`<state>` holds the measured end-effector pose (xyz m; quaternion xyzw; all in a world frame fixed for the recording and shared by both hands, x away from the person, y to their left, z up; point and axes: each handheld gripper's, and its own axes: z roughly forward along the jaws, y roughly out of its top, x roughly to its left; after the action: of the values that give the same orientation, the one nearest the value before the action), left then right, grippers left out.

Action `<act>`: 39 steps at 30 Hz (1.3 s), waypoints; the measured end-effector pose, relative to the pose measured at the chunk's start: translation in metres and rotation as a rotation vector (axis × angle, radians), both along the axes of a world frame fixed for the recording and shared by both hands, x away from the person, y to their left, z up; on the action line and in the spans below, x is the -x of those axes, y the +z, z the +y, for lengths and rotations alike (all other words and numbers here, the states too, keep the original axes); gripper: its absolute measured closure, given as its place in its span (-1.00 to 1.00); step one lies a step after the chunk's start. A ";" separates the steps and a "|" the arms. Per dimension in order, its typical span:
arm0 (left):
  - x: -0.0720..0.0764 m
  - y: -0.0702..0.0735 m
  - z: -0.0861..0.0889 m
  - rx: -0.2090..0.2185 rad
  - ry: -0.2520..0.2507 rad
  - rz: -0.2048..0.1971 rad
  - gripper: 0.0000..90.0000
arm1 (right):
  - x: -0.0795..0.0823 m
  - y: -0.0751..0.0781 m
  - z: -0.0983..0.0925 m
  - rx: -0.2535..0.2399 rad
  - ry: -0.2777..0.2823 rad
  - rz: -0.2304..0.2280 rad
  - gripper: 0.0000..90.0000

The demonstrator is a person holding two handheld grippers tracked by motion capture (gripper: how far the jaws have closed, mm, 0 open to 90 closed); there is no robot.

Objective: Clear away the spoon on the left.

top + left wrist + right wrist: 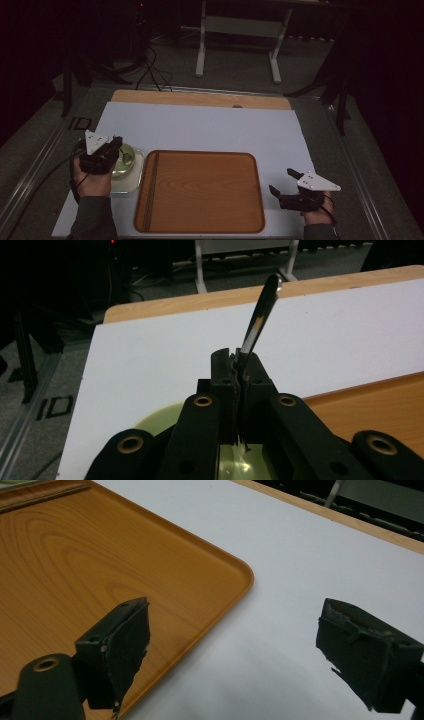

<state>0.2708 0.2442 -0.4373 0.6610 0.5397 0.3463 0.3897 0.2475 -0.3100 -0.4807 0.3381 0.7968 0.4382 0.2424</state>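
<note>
My left gripper point(118, 145) is shut on a thin metal utensil handle point(260, 315), which sticks up and away past the jaw tips. Its lower end is hidden behind the jaws. Under this gripper lies a pale green dish point(150, 422), seen in the high view as a round green dish point(128, 159) on a pale square plate point(131, 184) left of the wooden tray point(200, 192). My right gripper point(282, 181) is open with nothing between its jaws, just right of the tray. In the right gripper view its fingers point(125, 640) straddle the tray's rounded corner point(245, 577).
A white mat point(210, 130) covers most of the wooden table point(200, 98). The tray has a dark groove point(152, 190) along its left side. Beyond the table stand a white frame point(237, 30) and cables point(150, 70) on the dark floor.
</note>
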 end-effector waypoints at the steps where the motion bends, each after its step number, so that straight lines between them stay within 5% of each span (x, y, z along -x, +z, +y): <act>1: -0.002 0.001 -0.001 -0.024 0.005 0.004 0.97 | 0.000 0.000 0.000 0.001 0.000 -0.001 -0.70; 10: 0.005 0.015 0.000 -0.019 -0.003 -0.006 0.99 | 0.000 0.000 0.000 -0.001 0.000 0.000 -0.71; 25: 0.026 0.052 -0.017 -0.004 -0.093 -0.079 0.99 | 0.000 0.000 0.000 -0.001 0.000 0.000 -0.71; 39: 0.040 0.037 -0.037 0.021 -0.197 -0.005 0.99 | 0.000 0.000 0.001 -0.001 0.001 0.001 -0.70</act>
<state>0.2311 0.2068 -0.4001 0.7058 0.4748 0.3022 0.4302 0.2479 -0.3092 -0.4810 0.3379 0.7969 0.4387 0.2415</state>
